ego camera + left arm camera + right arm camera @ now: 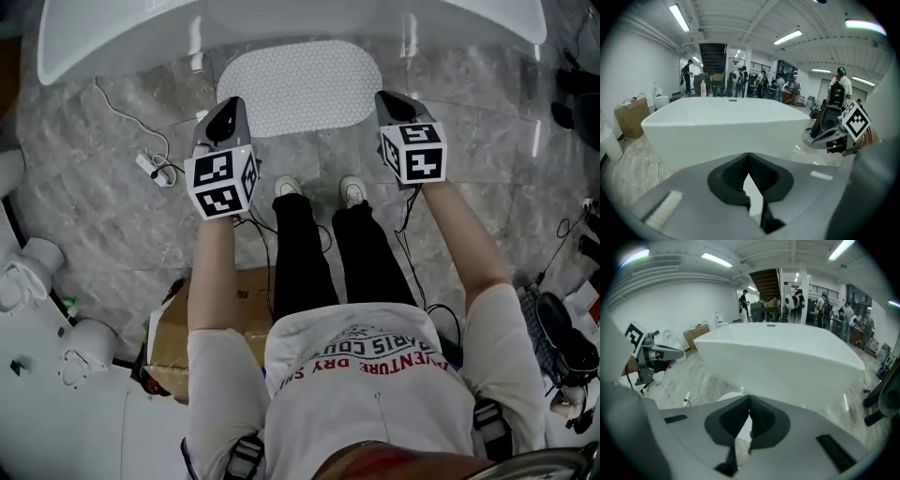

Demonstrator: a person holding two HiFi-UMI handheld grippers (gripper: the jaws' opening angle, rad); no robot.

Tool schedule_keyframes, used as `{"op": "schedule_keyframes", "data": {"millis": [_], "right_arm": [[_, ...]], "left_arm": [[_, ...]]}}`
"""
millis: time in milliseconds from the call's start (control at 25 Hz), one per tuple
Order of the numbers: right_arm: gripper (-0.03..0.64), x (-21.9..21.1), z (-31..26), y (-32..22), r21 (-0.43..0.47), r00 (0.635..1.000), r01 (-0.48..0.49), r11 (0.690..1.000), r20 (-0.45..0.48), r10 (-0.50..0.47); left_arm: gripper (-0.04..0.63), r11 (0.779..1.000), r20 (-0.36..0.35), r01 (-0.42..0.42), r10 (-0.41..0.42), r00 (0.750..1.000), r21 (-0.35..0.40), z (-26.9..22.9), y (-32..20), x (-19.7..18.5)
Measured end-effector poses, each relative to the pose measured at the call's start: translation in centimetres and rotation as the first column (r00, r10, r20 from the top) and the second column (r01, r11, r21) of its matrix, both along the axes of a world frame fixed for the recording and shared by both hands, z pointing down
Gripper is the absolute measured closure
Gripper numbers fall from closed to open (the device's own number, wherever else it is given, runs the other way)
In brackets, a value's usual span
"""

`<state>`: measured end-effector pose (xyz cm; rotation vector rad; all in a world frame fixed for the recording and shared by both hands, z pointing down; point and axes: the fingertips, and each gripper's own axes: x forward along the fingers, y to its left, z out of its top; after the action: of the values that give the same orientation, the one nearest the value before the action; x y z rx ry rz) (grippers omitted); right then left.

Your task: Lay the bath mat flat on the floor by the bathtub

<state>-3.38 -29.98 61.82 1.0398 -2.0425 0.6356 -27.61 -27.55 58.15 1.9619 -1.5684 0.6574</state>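
Observation:
The bath mat [300,84], a pale dotted oval, lies flat on the marble floor right against the white bathtub [281,28]. Both grippers hang above the floor on the near side of the mat, clear of it. My left gripper [228,108] is by the mat's left end and my right gripper [389,98] by its right end. Each is shut with nothing in it. In the left gripper view the closed left gripper [749,161] points at the bathtub [726,126]. The right gripper [749,404] faces the bathtub [787,357], with a sliver of mat [730,395] below it.
A power strip with its white cable [155,169] lies on the floor left of the mat. A cardboard box [173,328] sits behind my left side, white fixtures [37,272] stand at far left, dark gear [562,328] at right. People stand far beyond the tub.

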Motion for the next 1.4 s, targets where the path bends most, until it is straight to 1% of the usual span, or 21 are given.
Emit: {"op": "schedule_keyframes", "data": {"millis": [80,200,280,360,520,640,720,760,880,960,1120,1240,1320,1400], "right_arm": [[0.607,-0.3,-5.8,-0.6,0.055,1.0,0.013,0.998,0.026,-0.015],[0.607,-1.3,-13.9,-0.1,0.107,0.996,0.053,0.993,0.059,-0.059],[0.607,-1.9,-19.0,0.5,0.154,0.993,0.075,0.985,0.079,-0.088],[0.607,-2.2,-23.9,0.6,0.231,0.99,0.082,0.969,0.095,-0.106],[0.607,-2.1,-32.9,1.4,0.395,0.984,0.059,0.917,0.133,-0.121],[0.607,-2.1,-38.9,3.1,0.49,0.974,0.031,0.871,0.181,-0.136],[0.607,-2.1,-42.5,4.0,0.555,0.966,0.012,0.832,0.207,-0.152],[0.607,-2.1,-44.2,4.2,0.588,0.963,-0.001,0.809,0.217,-0.157],[0.607,-1.9,-48.6,5.0,0.656,0.953,-0.048,0.754,0.256,-0.161],[0.607,-1.7,-50.7,5.8,0.68,0.943,-0.075,0.729,0.286,-0.17],[0.608,-1.6,-53.4,7.5,0.718,0.925,-0.098,0.689,0.321,-0.202],[0.609,-1.8,-54.4,7.8,0.744,0.924,-0.094,0.661,0.312,-0.22],[0.609,-2.2,-54.6,7.9,0.749,0.923,-0.085,0.657,0.307,-0.231],[0.609,-2.6,-54.5,8.2,0.744,0.914,-0.081,0.663,0.321,-0.248]], "left_arm": [[0.583,0.998,-0.013,-0.01,0.011,1.0,0.063,-5.9,-0.5,0.9],[0.583,0.987,-0.038,-0.031,0.037,0.999,0.157,-14.5,0.1,2.3],[0.583,0.976,-0.052,-0.053,0.065,0.997,0.212,-19.5,0.9,3.4],[0.583,0.957,-0.047,-0.081,0.097,0.994,0.278,-24.2,1.5,4.5],[0.583,0.898,-0.032,-0.1,0.125,0.992,0.429,-33.4,2.7,5.3],[0.583,0.85,-0.016,-0.112,0.14,0.99,0.515,-39.5,4.4,5.1],[0.583,0.815,0.017,-0.149,0.168,0.986,0.56,-43.0,5.4,5.3],[0.583,0.794,0.037,-0.172,0.185,0.982,0.583,-44.6,5.8,5.4],[0.583,0.734,0.083,-0.211,0.207,0.975,0.646,-48.8,6.9,5.8],[0.583,0.709,0.082,-0.204,0.202,0.976,0.675,-50.6,7.6,5.8],[0.583,0.681,0.043,-0.182,0.215,0.976,0.709,-52.8,9.2,6.0],[0.583,0.664,0.053,-0.189,0.22,0.974,0.724,-53.7,9.6,5.9],[0.583,0.659,0.058,-0.188,0.214,0.975,0.728,-54.1,9.5,5.6],[0.583,0.662,0.048,-0.177,0.208,0.977,0.729,-54.1,9.5,5.3]]}}
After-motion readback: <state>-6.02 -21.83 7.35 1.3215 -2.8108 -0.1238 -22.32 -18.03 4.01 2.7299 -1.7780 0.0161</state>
